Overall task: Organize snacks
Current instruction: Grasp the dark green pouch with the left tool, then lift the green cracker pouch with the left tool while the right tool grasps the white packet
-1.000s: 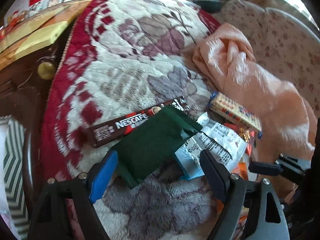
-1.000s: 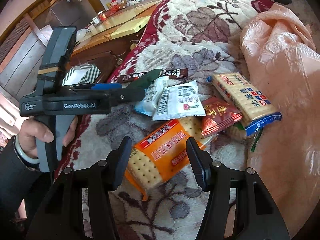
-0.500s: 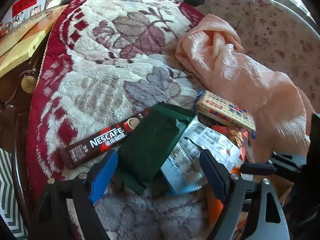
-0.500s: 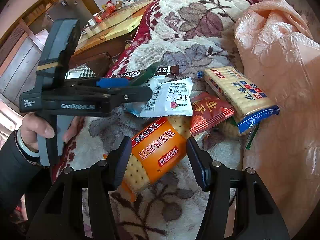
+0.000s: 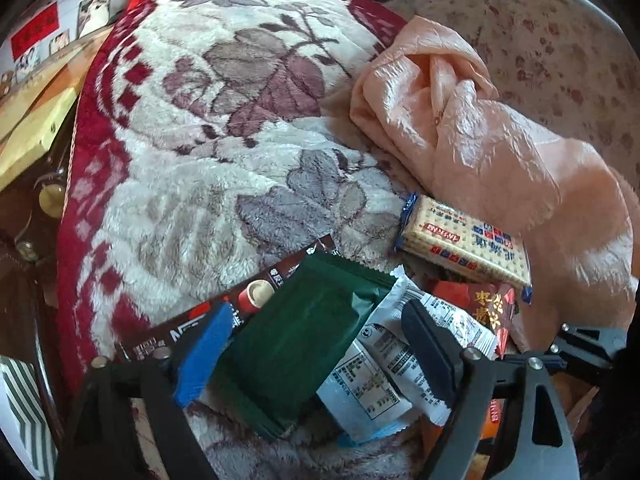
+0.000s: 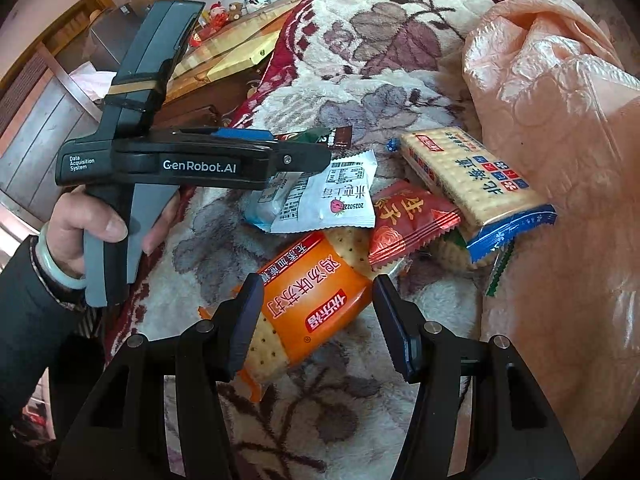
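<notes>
Several snack packets lie in a heap on a plush floral blanket [image 5: 220,140]. My left gripper [image 5: 316,346] hangs over a dark green packet [image 5: 300,340], which lies on a Nescafe stick [image 5: 256,296] and beside white packets [image 5: 384,364]. Its jaws are closing with the green packet between them; the pads are not pressing on it. My right gripper [image 6: 320,316] is shut on an orange cracker packet [image 6: 316,300], one pad on each long side. A red packet [image 6: 408,220] and a blue-ended cracker pack [image 6: 472,176] lie just beyond.
A crumpled peach cloth [image 5: 480,140] is bunched along the right of the heap. A dark wooden table with a glass top [image 6: 224,52] stands off the blanket's left edge. A hand [image 6: 92,224] with a sleeve and bangle holds the left gripper's handle.
The left gripper has slid in over the green packet and its jaws have narrowed a little. The right gripper has kept still with the orange packet between its pads.
</notes>
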Action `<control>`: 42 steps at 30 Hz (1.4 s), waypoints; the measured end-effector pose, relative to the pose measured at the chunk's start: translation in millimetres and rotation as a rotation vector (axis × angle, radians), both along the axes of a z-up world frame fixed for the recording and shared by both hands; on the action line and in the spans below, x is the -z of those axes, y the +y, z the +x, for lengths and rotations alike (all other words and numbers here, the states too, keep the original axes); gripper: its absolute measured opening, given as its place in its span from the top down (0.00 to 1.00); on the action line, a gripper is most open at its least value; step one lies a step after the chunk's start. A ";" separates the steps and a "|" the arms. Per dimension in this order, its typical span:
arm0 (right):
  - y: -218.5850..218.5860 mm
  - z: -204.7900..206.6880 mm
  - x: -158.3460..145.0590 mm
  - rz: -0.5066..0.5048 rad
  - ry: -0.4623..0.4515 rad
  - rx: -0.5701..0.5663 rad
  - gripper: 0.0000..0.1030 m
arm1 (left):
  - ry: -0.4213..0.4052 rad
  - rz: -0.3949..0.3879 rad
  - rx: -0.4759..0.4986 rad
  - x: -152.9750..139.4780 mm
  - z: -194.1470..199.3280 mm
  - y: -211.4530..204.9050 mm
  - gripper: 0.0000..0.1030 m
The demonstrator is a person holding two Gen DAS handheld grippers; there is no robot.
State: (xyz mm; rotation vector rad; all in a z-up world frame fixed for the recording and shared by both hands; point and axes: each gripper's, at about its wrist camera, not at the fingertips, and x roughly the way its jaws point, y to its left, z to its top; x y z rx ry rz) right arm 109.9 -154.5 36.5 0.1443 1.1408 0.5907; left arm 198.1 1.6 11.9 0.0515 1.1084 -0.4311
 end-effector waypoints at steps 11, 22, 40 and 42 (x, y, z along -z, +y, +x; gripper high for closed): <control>-1.7 -1.4 -1.9 0.004 -0.012 0.008 0.45 | -0.055 -0.004 -0.047 -9.6 -15.9 14.5 0.80; 8.7 13.3 -22.3 -0.017 -0.067 0.000 0.44 | -0.071 -0.057 -0.192 -22.1 -51.7 58.0 0.87; 60.0 75.6 10.8 -0.231 0.037 -0.110 0.34 | -0.028 -0.169 -0.345 -12.7 -59.3 93.8 0.77; 60.2 76.3 11.2 -0.243 0.033 -0.114 0.34 | -0.012 -0.192 -0.361 -11.1 -52.3 96.1 0.58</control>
